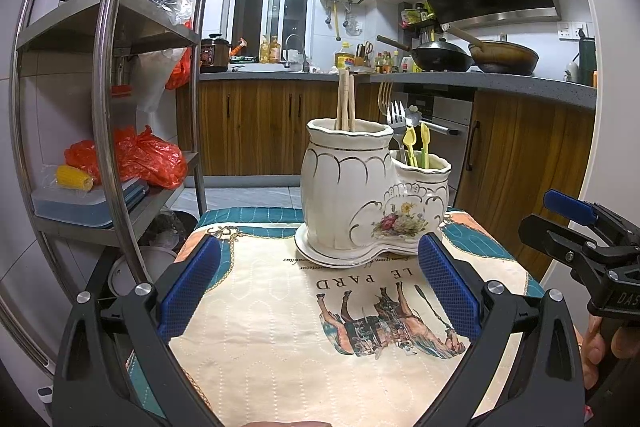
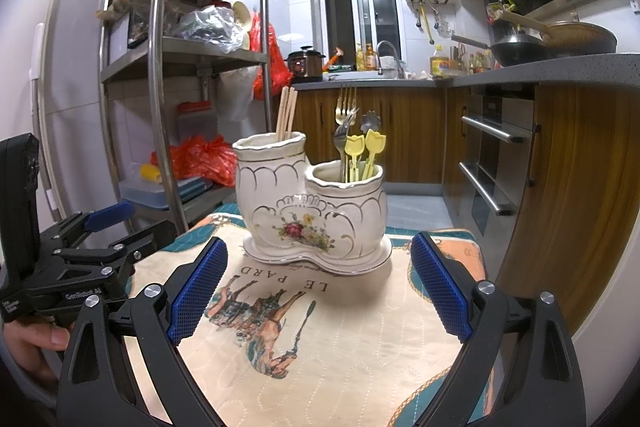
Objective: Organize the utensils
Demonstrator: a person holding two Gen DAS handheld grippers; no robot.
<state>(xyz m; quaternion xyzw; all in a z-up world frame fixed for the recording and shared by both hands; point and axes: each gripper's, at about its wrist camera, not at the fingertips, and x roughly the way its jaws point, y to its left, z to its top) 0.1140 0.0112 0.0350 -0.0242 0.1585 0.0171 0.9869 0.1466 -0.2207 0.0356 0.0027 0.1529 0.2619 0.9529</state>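
Note:
A white ceramic two-pot utensil holder (image 1: 360, 203) (image 2: 312, 211) with a flower print stands on a small table covered by a horse-print cloth (image 1: 300, 327) (image 2: 340, 339). The taller pot holds wooden chopsticks (image 1: 345, 101) (image 2: 286, 113). The shorter pot holds metal forks (image 1: 396, 115) (image 2: 346, 115) and small yellow picks (image 1: 416, 143) (image 2: 366, 147). My left gripper (image 1: 320, 287) is open and empty, a short way in front of the holder. My right gripper (image 2: 320, 287) is open and empty too, also in front of it; it shows at the right edge of the left wrist view (image 1: 580, 227).
A steel shelf rack (image 1: 120, 99) (image 2: 168, 75) with bags and boxes stands left of the table. Wooden kitchen cabinets (image 1: 260, 131), an oven (image 2: 492, 163) and a counter with woks (image 1: 472, 57) lie behind and to the right.

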